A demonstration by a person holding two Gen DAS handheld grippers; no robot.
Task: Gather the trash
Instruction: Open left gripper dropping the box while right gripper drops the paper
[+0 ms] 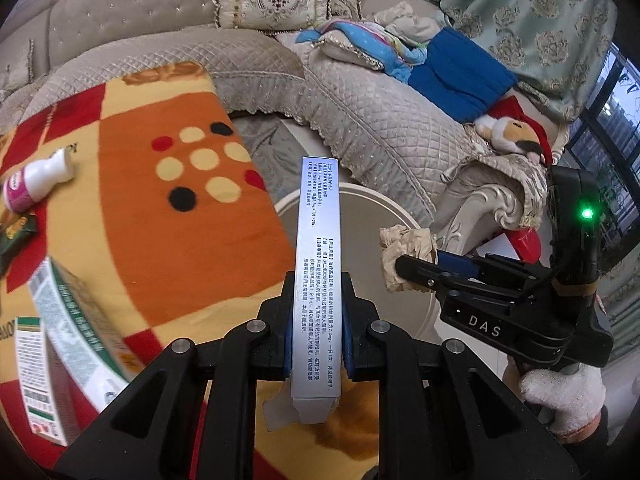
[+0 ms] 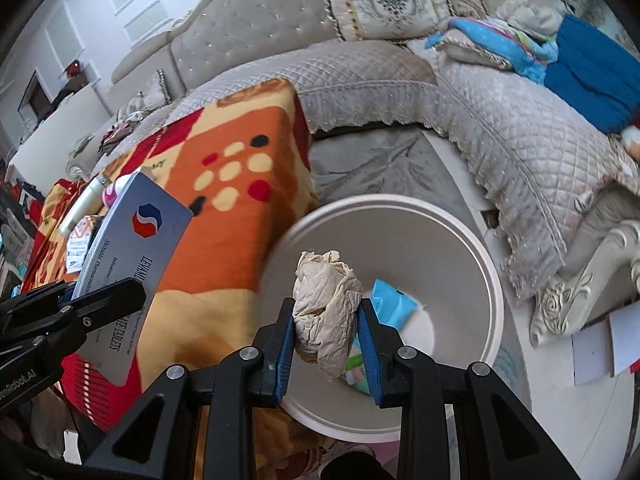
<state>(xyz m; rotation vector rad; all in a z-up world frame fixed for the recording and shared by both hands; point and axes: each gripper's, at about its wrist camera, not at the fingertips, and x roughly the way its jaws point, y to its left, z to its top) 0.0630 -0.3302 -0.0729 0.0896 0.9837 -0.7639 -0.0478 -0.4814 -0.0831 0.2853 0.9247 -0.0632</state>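
My left gripper (image 1: 317,312) is shut on a long silver medicine box (image 1: 316,248), held edge-on over the orange blanket's edge. In the right wrist view the same box (image 2: 136,240) shows its printed face, with the left gripper (image 2: 120,292) clamped on it. My right gripper (image 2: 326,312) is shut on a crumpled beige tissue (image 2: 324,304), held above the round white bin (image 2: 460,240). A blue packet (image 2: 394,304) lies inside the bin. From the left wrist the right gripper (image 1: 416,268) and tissue (image 1: 404,256) hang over the bin's rim (image 1: 360,190).
On the orange patterned blanket (image 1: 160,200) lie a small white bottle with a pink label (image 1: 38,180), a dark wrapper (image 1: 16,234) and green-and-white cartons (image 1: 76,320). A quilted beige sofa (image 1: 380,120) curves behind the bin, carrying blue cloth (image 1: 460,76) and a plush toy (image 1: 512,132).
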